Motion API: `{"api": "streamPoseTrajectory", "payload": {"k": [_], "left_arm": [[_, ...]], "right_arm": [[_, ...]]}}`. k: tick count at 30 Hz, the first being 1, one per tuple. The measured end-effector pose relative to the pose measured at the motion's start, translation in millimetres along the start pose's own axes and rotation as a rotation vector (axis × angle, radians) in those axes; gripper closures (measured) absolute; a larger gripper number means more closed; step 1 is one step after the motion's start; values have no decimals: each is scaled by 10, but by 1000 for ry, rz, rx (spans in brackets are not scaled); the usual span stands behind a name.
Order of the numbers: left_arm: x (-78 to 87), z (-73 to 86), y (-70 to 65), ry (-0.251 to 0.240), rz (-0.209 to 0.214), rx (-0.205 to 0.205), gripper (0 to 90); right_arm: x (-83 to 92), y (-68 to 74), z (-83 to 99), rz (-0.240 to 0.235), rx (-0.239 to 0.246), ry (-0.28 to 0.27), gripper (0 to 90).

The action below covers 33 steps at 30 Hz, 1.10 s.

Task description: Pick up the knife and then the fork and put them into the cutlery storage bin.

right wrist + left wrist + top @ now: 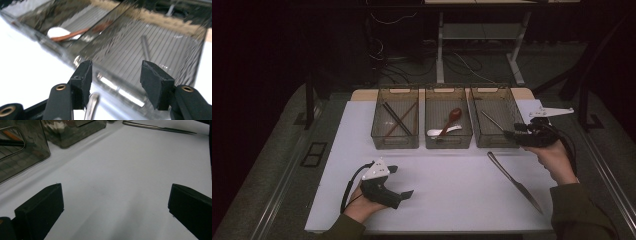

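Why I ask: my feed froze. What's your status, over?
Left gripper open, nothing between fingers. Right gripper open at right bin, metal utensil inside. Knife loose on mat, nothing blocking it.

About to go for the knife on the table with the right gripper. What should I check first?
1. Right gripper jaws apart, nothing between the pads: ok.
2. Shiny metal end beside one jaw, clear of it: cannot tell.
3. Knife lies flat on the table, apart from the bins: ok.
4. Left gripper open, low over the table, away from the knife: ok.
5. Right bin has room, with one metal utensil inside: ok.
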<state>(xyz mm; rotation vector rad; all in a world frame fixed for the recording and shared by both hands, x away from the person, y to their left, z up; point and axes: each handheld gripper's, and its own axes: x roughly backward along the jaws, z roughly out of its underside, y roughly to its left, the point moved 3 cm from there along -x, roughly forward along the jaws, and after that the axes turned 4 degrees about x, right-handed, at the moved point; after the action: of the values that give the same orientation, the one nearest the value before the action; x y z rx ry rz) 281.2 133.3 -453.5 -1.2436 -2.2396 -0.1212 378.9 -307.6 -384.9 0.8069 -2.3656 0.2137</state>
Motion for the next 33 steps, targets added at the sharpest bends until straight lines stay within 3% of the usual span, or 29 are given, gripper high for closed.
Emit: {"api": "streamPoseTrajectory", "payload": {"k": [7,13,23,33], "left_arm": [[9,-3,-5,-9,4,-2,0],[12,-4,-6,-12,8,-4,0],[8,-1,-12,-5,12,-11,0],[0,0,-18,-7,13,-8,0]], "right_arm": [[68,106,146,-13,18,77,425],[71,187,268,-31,24,178,449],[-81,326,422,-60,47,402,547],[-234,388,478,-46,51,565,631]]}}
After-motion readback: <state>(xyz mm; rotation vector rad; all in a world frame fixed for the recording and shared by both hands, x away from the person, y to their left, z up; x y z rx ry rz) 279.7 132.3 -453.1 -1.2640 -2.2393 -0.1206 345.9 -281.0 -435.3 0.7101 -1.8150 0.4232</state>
